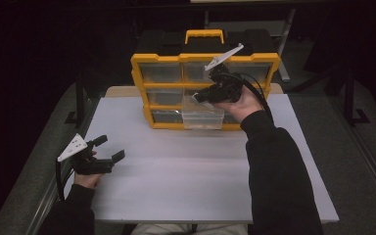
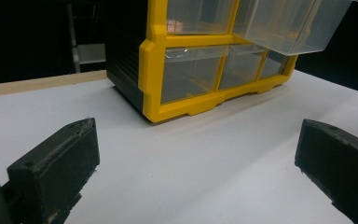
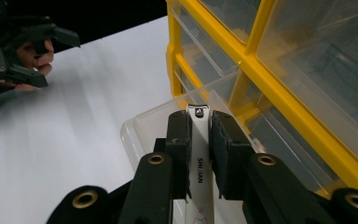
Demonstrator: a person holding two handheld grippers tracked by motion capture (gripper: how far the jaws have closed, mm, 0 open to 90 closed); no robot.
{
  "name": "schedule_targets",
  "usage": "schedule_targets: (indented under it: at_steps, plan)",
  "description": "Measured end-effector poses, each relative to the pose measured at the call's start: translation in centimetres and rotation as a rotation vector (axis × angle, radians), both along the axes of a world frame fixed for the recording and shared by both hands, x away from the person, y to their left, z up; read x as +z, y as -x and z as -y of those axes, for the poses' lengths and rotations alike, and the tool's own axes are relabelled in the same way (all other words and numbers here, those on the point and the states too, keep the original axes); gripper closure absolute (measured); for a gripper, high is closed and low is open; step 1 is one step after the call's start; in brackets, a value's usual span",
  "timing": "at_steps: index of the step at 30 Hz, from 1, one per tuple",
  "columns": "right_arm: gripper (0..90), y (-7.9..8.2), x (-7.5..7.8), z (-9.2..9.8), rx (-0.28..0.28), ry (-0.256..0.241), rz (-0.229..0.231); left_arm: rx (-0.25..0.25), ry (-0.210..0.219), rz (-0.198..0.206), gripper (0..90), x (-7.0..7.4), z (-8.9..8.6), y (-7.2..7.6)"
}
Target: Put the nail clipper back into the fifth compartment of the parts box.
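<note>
Right gripper (image 3: 199, 154): jaws clamped on a nail clipper (image 3: 199, 140), one pad on each long flat side.
Nail clipper, hidden parts: its near end runs out of the right gripper view at the bottom edge; in the high view it is too small to make out under the right gripper (image 1: 201, 96).
Nail clipper, look: slim, silvery white bar with small dark lettering along it and a small dark square at the far tip.
Nail clipper, direction: long axis runs along the jaws, far tip pointing away from the hand toward the organizer (image 1: 142, 63).
Nail clipper, place: held over the pulled-out clear drawer (image 1: 203, 117), tip just above its open top.
Organizer: yellow frame, clear drawers, black back, yellow handle, standing at the table's (image 1: 186, 176) far side.
Left gripper (image 1: 109, 148): jaws wide apart, nothing between them, near the table's left edge, well apart from the organizer.
</note>
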State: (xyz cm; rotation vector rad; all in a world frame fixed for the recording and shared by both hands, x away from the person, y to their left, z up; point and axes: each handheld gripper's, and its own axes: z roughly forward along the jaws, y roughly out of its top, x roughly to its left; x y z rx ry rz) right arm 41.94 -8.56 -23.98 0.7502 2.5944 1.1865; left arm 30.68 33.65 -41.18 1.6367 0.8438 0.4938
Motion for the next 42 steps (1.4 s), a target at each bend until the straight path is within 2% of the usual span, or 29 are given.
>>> schedule_targets:
  at_steps: [7, 10, 14, 17, 20, 21, 22, 24, 26, 30, 36, 42]
  plan:
    - [76.1, -0.3, -0.5, -0.5, -0.008, 0.019, -0.014, 0.003, 0.000, -0.004, 0.0, 0.0, 0.0, 0.0]
    - [75.0, -0.3, -0.5, -0.6, -0.028, 0.017, -0.013, 0.003, -0.002, -0.004, 0.0, 0.0, 0.1, 0.0]
    - [63.3, -0.1, -0.4, -0.5, -0.030, -0.012, 0.000, 0.003, -0.003, -0.004, 0.0, 0.0, 0.0, 0.0]
    - [49.3, 0.1, -0.4, -0.4, -0.013, -0.026, -0.015, 0.003, -0.004, -0.003, 0.0, 0.0, 0.1, 0.0]
    - [35.0, 0.3, -0.7, -0.4, -0.005, -0.025, -0.003, 0.003, -0.005, -0.003, 0.0, 0.0, 0.1, 0.0]
    - [25.7, 0.5, -0.9, -0.3, -0.017, -0.032, -0.004, 0.003, -0.005, -0.003, 0.0, 0.0, 0.1, 0.0]
    - [25.7, 0.5, -0.9, -0.3, -0.017, -0.032, -0.004, 0.003, -0.006, -0.003, 0.0, 0.0, 0.1, 0.0]
    - [17.0, 0.7, -1.1, -0.1, -0.024, -0.031, 0.003, 0.003, -0.005, -0.004, 0.0, 0.0, 0.1, 0.0]
    - [13.3, 0.9, -1.2, 0.0, -0.036, -0.033, 0.004, 0.005, -0.006, -0.005, 0.0, 0.0, 0.1, 0.0]
    - [12.7, 1.2, -1.4, 0.5, -0.038, -0.041, 0.001, 0.002, -0.012, -0.002, 0.0, -0.1, 0.2, 0.0]
    - [0.3, 1.8, -1.8, 1.0, -0.045, -0.038, -0.004, 0.003, -0.011, -0.004, 0.0, -0.1, 0.2, 0.0]
    - [0.0, 2.3, -2.0, 1.6, -0.080, -0.044, 0.010, 0.001, -0.016, -0.005, 0.0, -0.1, 0.2, 0.0]
